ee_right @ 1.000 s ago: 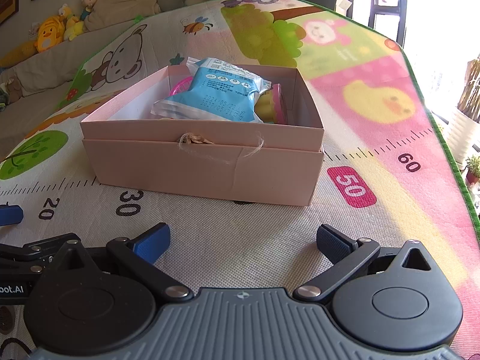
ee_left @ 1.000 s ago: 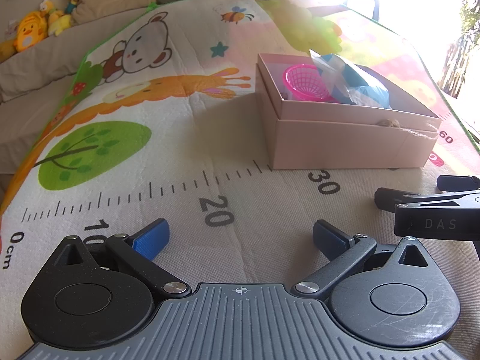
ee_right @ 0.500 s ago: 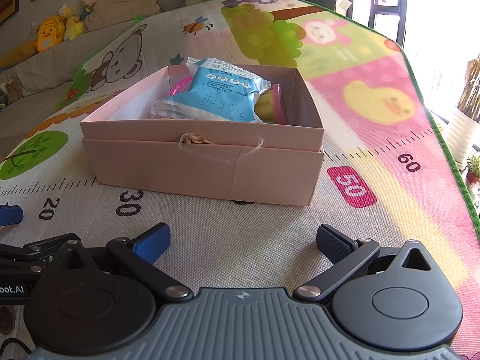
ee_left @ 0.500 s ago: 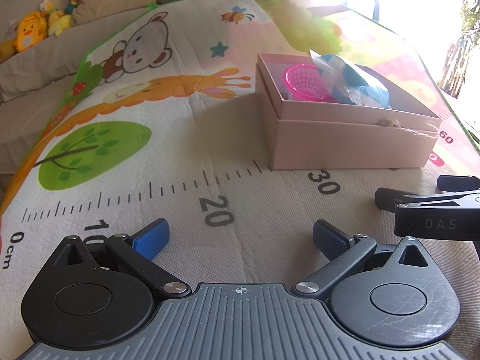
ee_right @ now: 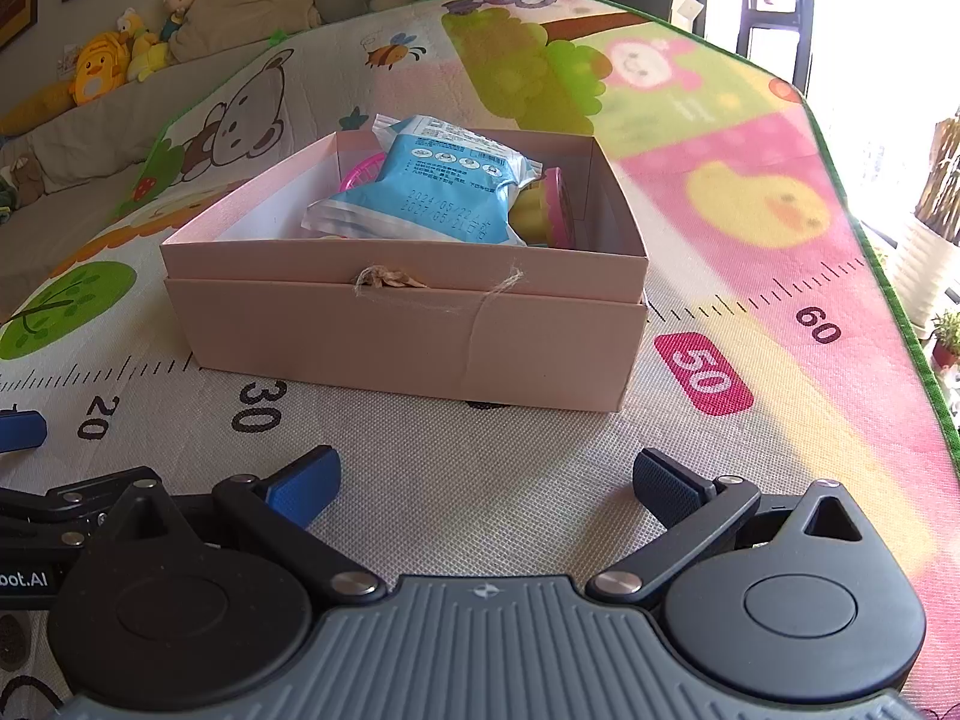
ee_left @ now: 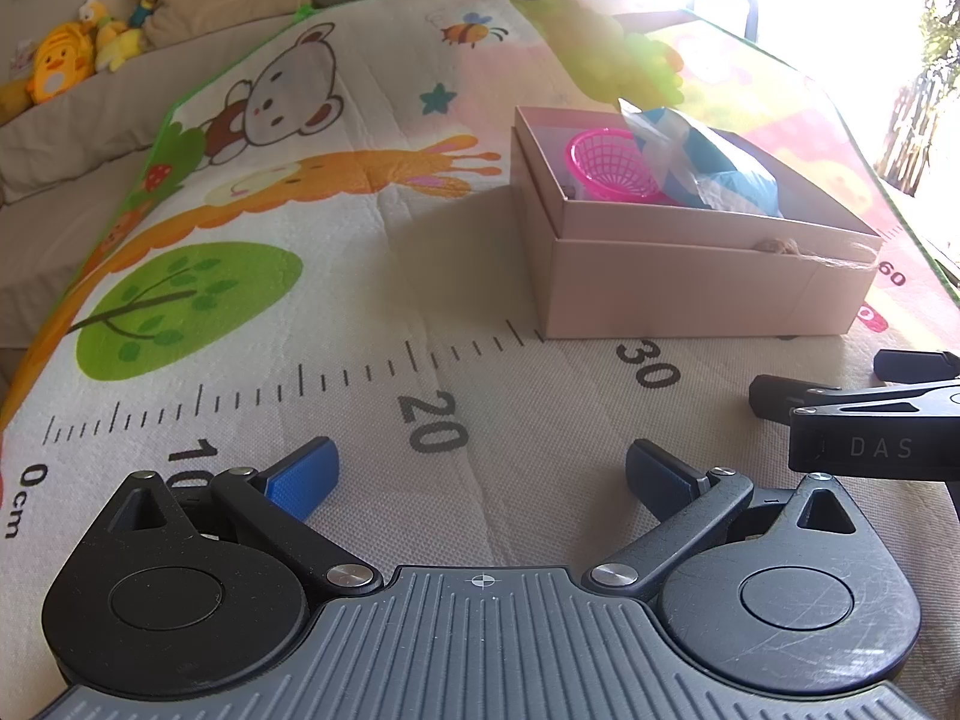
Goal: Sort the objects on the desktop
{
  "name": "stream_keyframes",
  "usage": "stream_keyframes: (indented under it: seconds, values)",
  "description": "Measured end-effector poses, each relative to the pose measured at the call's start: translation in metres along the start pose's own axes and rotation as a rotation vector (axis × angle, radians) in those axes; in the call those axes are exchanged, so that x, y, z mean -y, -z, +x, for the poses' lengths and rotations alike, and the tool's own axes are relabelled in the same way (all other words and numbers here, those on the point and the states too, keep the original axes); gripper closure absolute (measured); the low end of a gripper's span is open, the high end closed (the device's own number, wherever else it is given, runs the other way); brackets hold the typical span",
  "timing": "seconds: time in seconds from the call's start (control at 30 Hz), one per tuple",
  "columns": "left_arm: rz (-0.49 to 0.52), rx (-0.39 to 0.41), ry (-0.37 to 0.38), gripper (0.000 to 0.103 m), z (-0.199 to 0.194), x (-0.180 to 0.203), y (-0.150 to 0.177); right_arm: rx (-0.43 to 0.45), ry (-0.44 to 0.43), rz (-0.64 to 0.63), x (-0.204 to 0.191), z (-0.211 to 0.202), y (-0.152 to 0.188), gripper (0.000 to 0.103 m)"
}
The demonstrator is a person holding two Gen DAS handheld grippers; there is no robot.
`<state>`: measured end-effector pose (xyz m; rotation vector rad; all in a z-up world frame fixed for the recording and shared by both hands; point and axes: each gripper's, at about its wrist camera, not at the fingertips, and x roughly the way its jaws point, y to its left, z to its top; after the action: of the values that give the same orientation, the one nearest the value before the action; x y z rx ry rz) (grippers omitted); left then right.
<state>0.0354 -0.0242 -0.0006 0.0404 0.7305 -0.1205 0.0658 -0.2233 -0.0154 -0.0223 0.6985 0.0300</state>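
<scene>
Change: nothing moved vs 0.5 s and 1 s ago; box, contents, both grippers same spots.
Box: pink cardboard box (ee_right: 408,336), lid off, sits on play mat (ee_right: 492,492) betw. the printed 30 and 50 marks; frayed twine knot (ee_right: 384,279) on its near wall.
Box contents: blue-white sealed packet (ee_right: 435,186) lies tilted on top, across the middle; pink mesh basket (ee_left: 612,165) behind/under it toward the far left corner; yellow item w/ pink rim (ee_right: 543,213) wedged betw. packet and right wall, can't tell what it is.
Left gripper: left gripper (ee_left: 480,471) low over mat near the 20 mark, jaws spread wide, nothing betw. them; well apart from box, which is ahead and to its right.
Right gripper: right gripper (ee_right: 483,483) low over mat just in front of box's near wall, jaws spread wide, holding nothing; not touching box.
Grippers rel.: side by side, left one's fingertip (ee_right: 21,429) shows at left edge of right wrist view.
Mat: cartoon print w/ bear, giraffe, tree, duck, ruler scale along the near edge.
Bkgd: plush toys (ee_left: 57,63) and cushions on grey sofa (ee_left: 90,138) beyond mat; bright window at right.
</scene>
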Motion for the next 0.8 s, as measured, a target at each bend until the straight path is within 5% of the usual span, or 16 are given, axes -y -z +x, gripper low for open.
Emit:
stream_keyframes:
  seconds: [0.8]
  values:
    - [0.0,0.001,0.003,0.0,0.0006,-0.0003,0.0,0.0,0.001,-0.001,-0.0002,0.0007,0.0001,0.0]
